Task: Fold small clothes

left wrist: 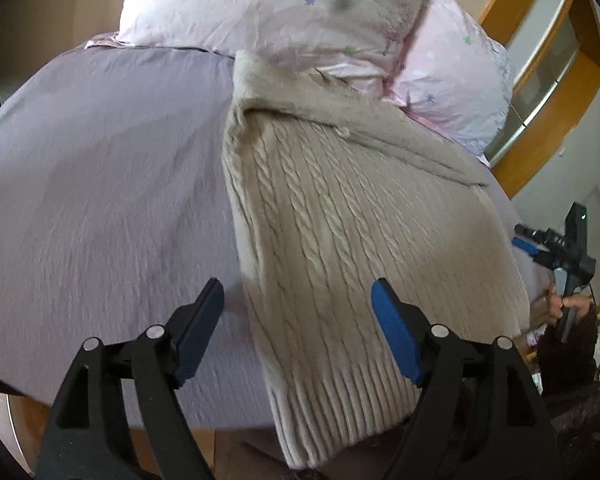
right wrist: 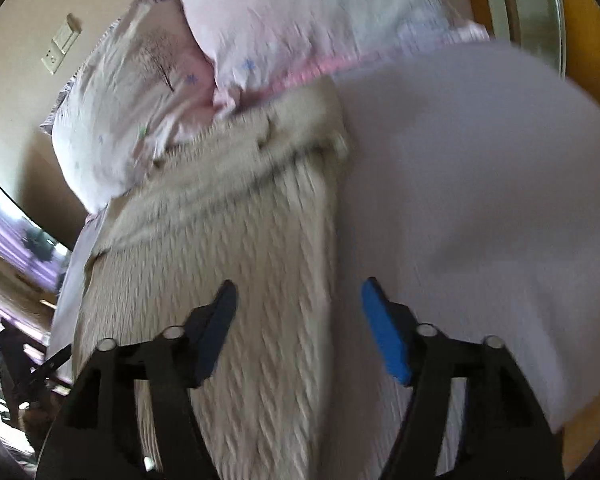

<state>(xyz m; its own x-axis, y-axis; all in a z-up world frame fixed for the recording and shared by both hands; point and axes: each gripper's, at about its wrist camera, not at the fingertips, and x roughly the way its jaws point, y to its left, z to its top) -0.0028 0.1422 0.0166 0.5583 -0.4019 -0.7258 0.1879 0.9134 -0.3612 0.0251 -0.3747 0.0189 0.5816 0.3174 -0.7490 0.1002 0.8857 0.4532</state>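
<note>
A beige cable-knit sweater [left wrist: 340, 220] lies lengthwise on the lilac bed sheet [left wrist: 100, 180], its sleeve folded across the top and its ribbed hem at the near bed edge. My left gripper [left wrist: 298, 296] is open and empty, hovering over the sweater's left edge near the hem. In the right wrist view the sweater [right wrist: 240, 280] is blurred. My right gripper [right wrist: 298, 300] is open and empty above the sweater's right edge, beside the bare sheet [right wrist: 480, 200]. The right gripper also shows at the far right of the left wrist view [left wrist: 528, 246].
Two pale pink floral pillows [left wrist: 280, 20] lie at the head of the bed, touching the sweater's top; they also show in the right wrist view [right wrist: 260, 32]. A wooden-framed window [left wrist: 548, 80] is to the right. Wood floor [left wrist: 172, 444] lies below the bed edge.
</note>
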